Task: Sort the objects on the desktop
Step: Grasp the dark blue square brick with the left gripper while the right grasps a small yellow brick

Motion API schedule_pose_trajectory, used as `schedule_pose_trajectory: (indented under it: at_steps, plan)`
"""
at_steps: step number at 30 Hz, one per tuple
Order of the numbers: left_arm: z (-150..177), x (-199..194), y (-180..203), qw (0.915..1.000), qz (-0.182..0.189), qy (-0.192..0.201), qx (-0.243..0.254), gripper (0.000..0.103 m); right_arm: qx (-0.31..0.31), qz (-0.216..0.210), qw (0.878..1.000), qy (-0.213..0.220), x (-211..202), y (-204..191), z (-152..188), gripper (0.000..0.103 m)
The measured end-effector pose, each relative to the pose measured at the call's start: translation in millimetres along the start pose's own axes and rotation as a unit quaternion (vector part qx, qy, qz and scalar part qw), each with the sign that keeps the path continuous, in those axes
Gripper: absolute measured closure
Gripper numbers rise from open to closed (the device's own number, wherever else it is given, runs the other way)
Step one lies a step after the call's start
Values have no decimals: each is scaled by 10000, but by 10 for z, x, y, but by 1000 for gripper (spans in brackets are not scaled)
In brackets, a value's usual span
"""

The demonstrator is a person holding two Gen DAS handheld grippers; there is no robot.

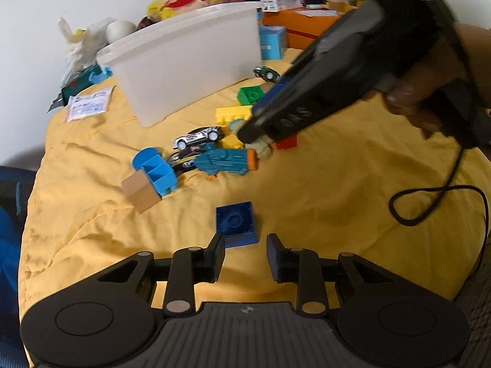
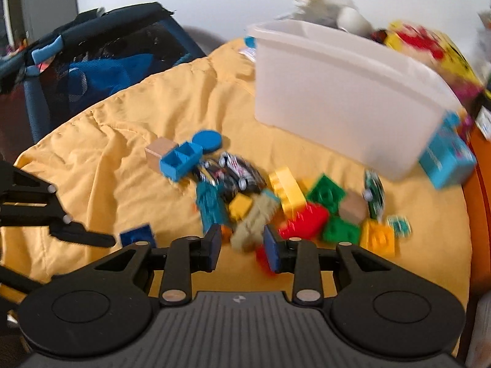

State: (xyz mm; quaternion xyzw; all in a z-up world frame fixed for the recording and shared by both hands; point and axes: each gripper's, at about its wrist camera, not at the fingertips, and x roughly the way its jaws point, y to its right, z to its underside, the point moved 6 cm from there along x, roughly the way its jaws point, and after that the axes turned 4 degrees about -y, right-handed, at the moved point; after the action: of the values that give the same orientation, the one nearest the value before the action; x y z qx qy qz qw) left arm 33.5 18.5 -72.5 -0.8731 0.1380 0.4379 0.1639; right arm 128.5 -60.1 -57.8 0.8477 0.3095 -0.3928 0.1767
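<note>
Toys lie scattered on a yellow cloth [image 1: 322, 202]. My left gripper [image 1: 245, 253] is open and empty, just short of a dark blue brick [image 1: 235, 222]. My right gripper [image 2: 242, 247] is open, its jaws either side of a beige plush figure [image 2: 254, 220], which also shows in the left wrist view [image 1: 262, 148] under the right gripper's tip. Around it lie a teal toy vehicle [image 1: 224, 161], a white toy car [image 1: 198, 137], a yellow brick [image 2: 287, 187], a red brick [image 2: 303, 220] and green bricks [image 2: 326, 193].
A white plastic bin [image 1: 187, 61] stands at the back of the cloth. A light blue divider piece [image 1: 156, 168] and a wooden block [image 1: 139, 193] lie left of the toys. A black cable [image 1: 435, 202] loops at right. Boxes and clutter lie behind the bin.
</note>
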Motion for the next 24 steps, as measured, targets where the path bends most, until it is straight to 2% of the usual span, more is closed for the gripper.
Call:
schedule_pose_trajectory:
  at_steps: [3, 5, 13, 14, 16, 19, 22, 24]
  plan:
    - [8, 2, -42, 9999, 3, -7, -144, 67, -122, 87, 9999, -54, 143, 0, -112, 74]
    - [15, -4, -59, 9998, 12, 1, -215, 64, -53, 92, 9997, -217, 264, 14, -145, 84]
    - [43, 7, -108, 9995, 1, 8, -303, 64, -155, 95, 9986, -499, 409, -141, -147, 84]
    - [41, 3, -112, 9995, -11, 21, -300, 64, -211, 134, 9982, -543, 433, -178, -132, 81]
    - [38, 10, -120, 9995, 0, 23, -307, 63, -348, 236, 9979, -494, 441, -217, -132, 82]
    - [27, 10, -111, 9996, -4, 26, -299, 63, -322, 270, 9979, -484, 409, -203, -128, 84]
    - [-9, 17, -91, 9996, 32, 87, -269, 61, -163, 225, 9987, -423, 243, -144, -110, 94]
    - [-34, 37, -64, 9997, 56, 121, -221, 61, -90, 273, 9991, -300, 51, -94, -82, 94]
